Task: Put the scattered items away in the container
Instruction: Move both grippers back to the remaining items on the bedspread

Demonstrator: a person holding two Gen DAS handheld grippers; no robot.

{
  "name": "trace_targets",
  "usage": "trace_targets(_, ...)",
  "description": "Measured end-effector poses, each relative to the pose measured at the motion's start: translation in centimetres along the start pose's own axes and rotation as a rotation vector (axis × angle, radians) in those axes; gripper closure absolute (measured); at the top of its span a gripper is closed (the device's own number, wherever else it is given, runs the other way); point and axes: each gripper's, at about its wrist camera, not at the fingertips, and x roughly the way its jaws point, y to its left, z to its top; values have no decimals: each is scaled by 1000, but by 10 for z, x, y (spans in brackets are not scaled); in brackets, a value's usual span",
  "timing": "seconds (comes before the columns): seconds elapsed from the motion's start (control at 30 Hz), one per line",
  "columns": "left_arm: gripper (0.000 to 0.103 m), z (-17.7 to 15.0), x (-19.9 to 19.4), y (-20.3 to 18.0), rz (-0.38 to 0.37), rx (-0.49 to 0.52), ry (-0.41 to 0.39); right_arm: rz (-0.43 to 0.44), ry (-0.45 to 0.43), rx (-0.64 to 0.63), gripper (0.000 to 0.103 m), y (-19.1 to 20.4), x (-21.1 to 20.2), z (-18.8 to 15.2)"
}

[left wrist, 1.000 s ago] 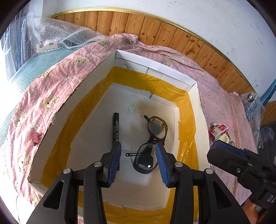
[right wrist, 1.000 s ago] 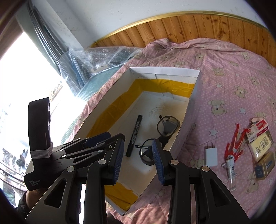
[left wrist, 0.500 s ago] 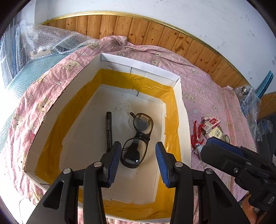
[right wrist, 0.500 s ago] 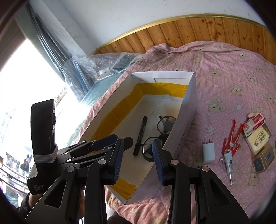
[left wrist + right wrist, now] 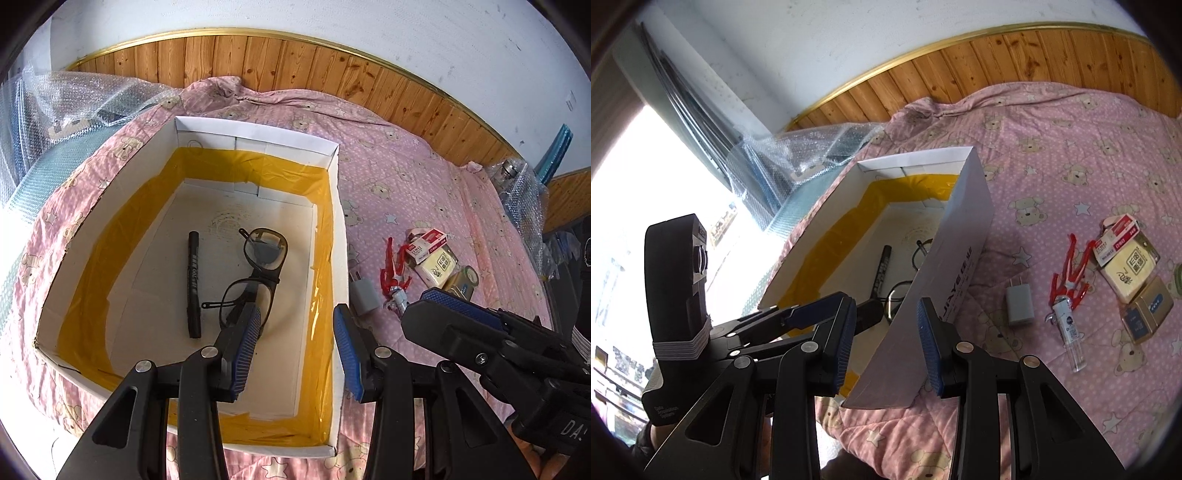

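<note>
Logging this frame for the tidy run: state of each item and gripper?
box: open, upright on the bed
marker: in box, lying flat
glasses: in box, arms folded
charger: on bed, outside box
vial: on bed, lying flat
left gripper: open, empty
right gripper: open, empty

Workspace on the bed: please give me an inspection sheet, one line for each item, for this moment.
Surface: pink bedspread with bear print, wrinkled near the wooden wall panel.
Job's things, stowed: black marker and glasses lie in the white box.
Job's things, loose: grey charger, red clips, small tube, red-white packet, yellow packet, tan box, all on the bedspread beside the box.
Clutter: bubble wrap past the box.
Grippers: left gripper and right gripper both empty, jaws open.
Cables: nothing seen.
Surroundings: white wall, bright window.
</note>
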Motion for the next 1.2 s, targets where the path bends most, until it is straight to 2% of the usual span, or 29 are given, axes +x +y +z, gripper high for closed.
trace_targets(0.67,60,-13,6,-78,-38,138,29,-37,-82,191,65,-77,-48,-33)
trace_targets(0.8,60,-14,16,-93,-48,164,49,-57,-77,235,65,-96,-50,-43)
trace_targets(0.9,55,-16,28,-103,-55,183,71,-76,-67,270,65,-111,-49,-51)
trace_targets(1.2,55,-12,73,-118,-55,192,153,-123,-38,313,64,-142,-38,-59)
